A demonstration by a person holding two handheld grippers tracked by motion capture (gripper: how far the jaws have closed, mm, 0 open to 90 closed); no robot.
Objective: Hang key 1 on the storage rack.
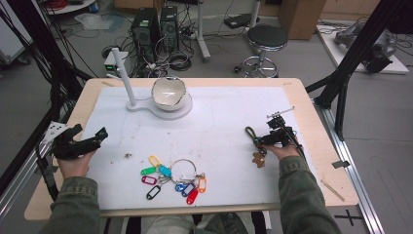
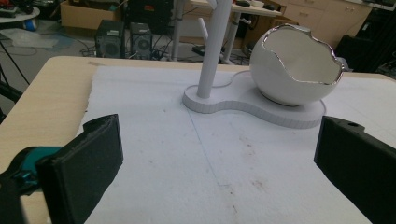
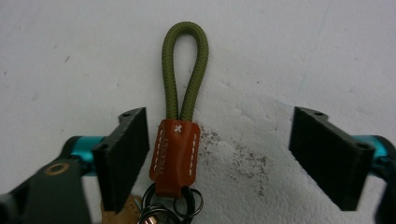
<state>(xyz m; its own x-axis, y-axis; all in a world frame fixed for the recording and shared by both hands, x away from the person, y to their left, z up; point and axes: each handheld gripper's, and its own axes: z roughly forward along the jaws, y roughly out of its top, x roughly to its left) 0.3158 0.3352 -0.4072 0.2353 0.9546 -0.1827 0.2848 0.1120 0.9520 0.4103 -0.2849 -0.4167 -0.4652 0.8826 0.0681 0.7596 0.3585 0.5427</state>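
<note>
While its jaws gape wide, the right gripper (image 3: 217, 158) straddles an olive cord loop with brown leather tab (image 3: 180, 116). At nine o'clock, the left gripper (image 1: 85, 139) stands wide, holding nothing.

Glossy ceramic-looking bowl (image 2: 294, 70), woven olive cord loop (image 3: 185, 70), stitched leather tab (image 3: 174, 156)
</note>
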